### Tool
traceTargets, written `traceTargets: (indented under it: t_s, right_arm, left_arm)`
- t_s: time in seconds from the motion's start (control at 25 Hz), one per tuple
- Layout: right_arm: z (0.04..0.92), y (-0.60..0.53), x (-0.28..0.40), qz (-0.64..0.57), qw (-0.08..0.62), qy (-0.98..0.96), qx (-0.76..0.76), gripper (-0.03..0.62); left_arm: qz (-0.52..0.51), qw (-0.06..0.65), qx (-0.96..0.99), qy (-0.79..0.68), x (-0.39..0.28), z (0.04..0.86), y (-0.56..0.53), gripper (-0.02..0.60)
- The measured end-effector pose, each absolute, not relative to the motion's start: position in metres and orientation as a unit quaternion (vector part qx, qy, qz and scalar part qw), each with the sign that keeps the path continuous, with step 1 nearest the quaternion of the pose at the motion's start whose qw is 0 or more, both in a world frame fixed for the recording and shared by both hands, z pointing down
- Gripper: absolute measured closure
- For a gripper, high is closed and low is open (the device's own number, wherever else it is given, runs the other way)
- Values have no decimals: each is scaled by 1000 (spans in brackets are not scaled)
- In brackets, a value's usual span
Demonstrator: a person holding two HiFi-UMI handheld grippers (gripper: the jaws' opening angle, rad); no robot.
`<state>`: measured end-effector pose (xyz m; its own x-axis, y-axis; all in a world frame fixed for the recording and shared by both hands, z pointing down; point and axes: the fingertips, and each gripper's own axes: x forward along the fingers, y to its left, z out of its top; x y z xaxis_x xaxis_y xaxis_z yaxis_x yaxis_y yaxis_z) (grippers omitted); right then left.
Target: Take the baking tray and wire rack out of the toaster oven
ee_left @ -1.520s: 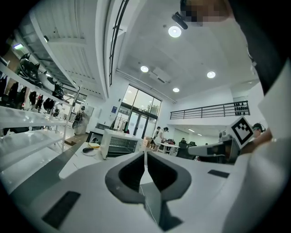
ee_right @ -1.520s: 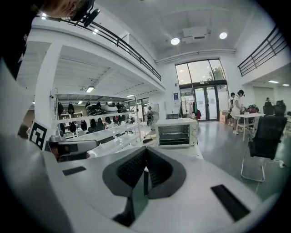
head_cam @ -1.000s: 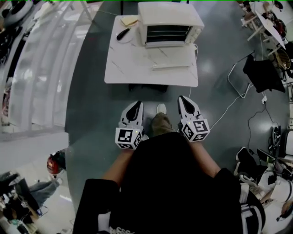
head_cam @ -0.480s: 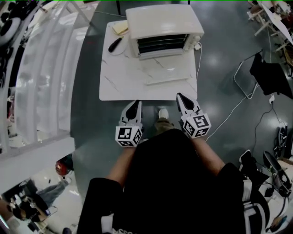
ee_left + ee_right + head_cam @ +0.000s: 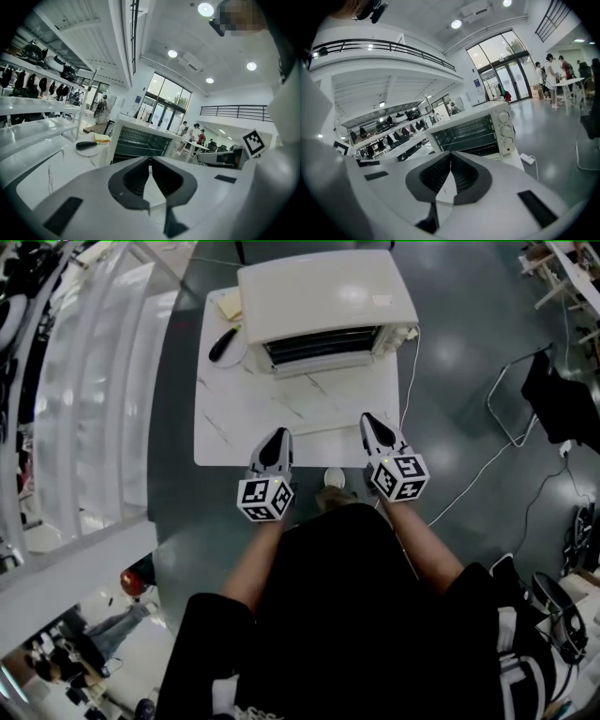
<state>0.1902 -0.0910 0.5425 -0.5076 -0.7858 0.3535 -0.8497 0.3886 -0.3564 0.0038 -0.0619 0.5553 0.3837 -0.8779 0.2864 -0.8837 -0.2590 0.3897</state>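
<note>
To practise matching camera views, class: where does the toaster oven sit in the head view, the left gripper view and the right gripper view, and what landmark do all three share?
Head view: toaster oven at top centre, at the far end of the white table.
Left gripper view: toaster oven near the middle, slightly left.
Right gripper view: toaster oven just right of centre.
Shared landmark: the white table beneath it.

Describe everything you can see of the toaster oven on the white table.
The toaster oven is a cream, metal-looking box standing upright at the far end of the marbled table. Three round knobs run down the right of its front. Its door seems folded down open, showing wire shelves inside. A white cable leaves its right side.
</note>
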Motion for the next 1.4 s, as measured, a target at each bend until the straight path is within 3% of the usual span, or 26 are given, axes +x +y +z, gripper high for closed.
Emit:
traceTargets:
  t_s: [0.6,1.0,1.12,1.4]
  right_arm:
    - [628,-222,193,370,-35,-785,496,569]
    - [674,-290,185,427,-111,-734,516,559]
    - [686,-306,188,459,-151,-706,518,479]
    - [704,-336,204,497,-201,-667,518,434]
  left_arm:
    - [-90,355,739,-566,-6,633,-206,545]
    - [-221,443,673,-550,-11,680,-261,541]
    - [-276,487,625,-544,-10,693,-274,494]
    - [-329,523,590,-521,7,710,-302,414]
